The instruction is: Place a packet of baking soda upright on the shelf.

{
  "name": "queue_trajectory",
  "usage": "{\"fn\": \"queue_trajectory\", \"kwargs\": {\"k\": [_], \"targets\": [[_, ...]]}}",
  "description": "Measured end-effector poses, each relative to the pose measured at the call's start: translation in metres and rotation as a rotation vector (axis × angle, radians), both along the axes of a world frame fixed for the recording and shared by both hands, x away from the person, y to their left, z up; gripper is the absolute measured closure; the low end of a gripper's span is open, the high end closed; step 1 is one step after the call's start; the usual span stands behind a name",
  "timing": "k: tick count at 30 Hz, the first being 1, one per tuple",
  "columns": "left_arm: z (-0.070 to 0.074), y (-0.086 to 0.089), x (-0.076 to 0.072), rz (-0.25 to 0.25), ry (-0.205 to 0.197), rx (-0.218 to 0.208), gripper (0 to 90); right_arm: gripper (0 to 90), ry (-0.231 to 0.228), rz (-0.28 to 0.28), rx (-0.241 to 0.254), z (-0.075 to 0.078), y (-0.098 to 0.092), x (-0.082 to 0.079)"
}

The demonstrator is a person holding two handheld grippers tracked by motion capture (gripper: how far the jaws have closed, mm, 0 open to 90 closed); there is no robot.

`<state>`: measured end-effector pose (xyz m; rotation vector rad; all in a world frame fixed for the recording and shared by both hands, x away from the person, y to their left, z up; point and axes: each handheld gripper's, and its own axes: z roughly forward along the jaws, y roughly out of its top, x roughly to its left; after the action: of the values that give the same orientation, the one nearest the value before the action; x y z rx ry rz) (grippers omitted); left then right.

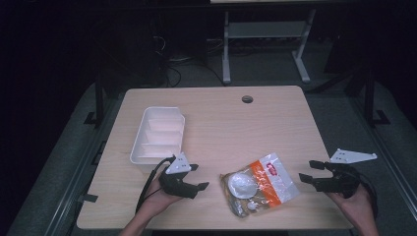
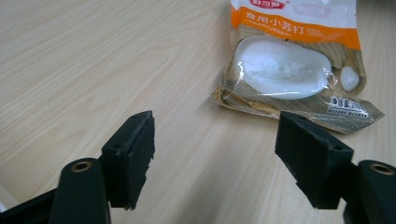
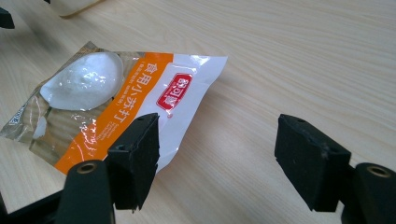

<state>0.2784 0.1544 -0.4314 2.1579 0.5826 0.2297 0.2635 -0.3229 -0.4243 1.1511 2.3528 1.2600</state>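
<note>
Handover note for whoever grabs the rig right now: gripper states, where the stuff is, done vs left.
Left hand-held gripper: open, holding nothing, on the table just left of the baking soda bag.
Right hand-held gripper: open, holding nothing, just right of the bag.
Bag: lying flat near the table's front edge, between the two grippers, touched by neither.
White divided tray: behind the left gripper, its compartments look empty.
Done: nothing visible.
Left: grasping the bag; it probably goes to the tray.

pouch (image 1: 259, 184) x1 | divided tray (image 1: 158, 133) x1 | table (image 1: 216, 118) x1 | grippers x2: L (image 1: 196, 177), R (image 1: 309, 171)
</note>
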Motion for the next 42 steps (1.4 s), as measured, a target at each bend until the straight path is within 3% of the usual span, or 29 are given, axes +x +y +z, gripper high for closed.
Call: {"fn": "queue_trajectory", "kwargs": {"k": [11, 17, 23, 32, 39, 42], "targets": [[0.002, -0.007, 0.0, -0.034, 0.009, -0.009, 43.9, 29.4, 0.014, -0.002, 0.003, -0.001, 0.002, 0.001], [0.003, -0.017, 0.003, -0.075, 0.02, -0.016, 61.3, 28.6, 0.024, -0.008, 0.006, -0.002, 0.005, 0.002], [0.0, -0.039, 0.008, -0.128, 0.047, 0.032, 71.2, 28.5, 0.035, 0.003, -0.001, -0.003, 0.008, 0.003], [-0.005, -0.079, 0.009, -0.217, 0.058, 0.07, 78.3, 28.8, 0.053, 0.012, -0.001, -0.004, 0.014, 0.004], [-0.01, -0.093, 0.011, -0.246, 0.076, 0.128, 79.6, 29.1, 0.078, 0.033, -0.008, -0.009, 0.021, 0.006], [-0.013, -0.095, 0.012, -0.241, 0.086, 0.127, 79.8, 29.8, 0.092, 0.044, -0.017, -0.012, 0.024, 0.007]]}}
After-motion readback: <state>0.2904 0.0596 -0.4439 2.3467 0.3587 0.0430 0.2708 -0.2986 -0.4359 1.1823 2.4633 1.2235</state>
